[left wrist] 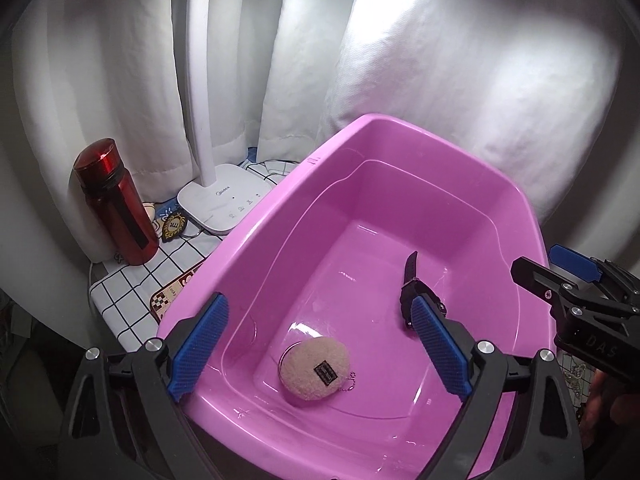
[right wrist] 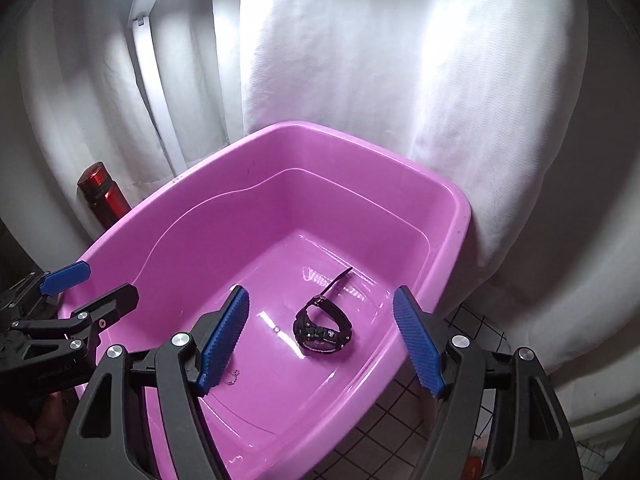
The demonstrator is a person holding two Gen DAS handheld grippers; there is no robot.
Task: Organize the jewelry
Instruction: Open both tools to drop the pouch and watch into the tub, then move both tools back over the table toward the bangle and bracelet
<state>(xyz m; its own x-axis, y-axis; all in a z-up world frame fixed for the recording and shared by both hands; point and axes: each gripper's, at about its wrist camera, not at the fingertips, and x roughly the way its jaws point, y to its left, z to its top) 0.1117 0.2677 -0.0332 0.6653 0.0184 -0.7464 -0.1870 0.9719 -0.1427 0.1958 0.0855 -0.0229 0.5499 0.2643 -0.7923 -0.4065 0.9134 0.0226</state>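
Left wrist view: the left claw (left wrist: 320, 344) hangs over the pink tub (left wrist: 440, 148), jaws wide apart and empty. On the tub floor between them lies a round fuzzy pouch (left wrist: 315, 368) with a small chain; a black watch (left wrist: 412, 292) lies further right, partly behind the right pad. A red bottle (left wrist: 116, 204) and lamp base (left wrist: 224, 196) stand far left on the checked surface (left wrist: 120, 292).

Right wrist view: the right claw (right wrist: 320, 340), jaws apart, holds nothing; the watch (right wrist: 322, 326) rests on the tub (right wrist: 360, 148) floor between them.

Left gripper (left wrist: 320, 344) open over pink tub (left wrist: 400, 128); fuzzy round pouch (left wrist: 315, 368), black watch (left wrist: 412, 280) inside.
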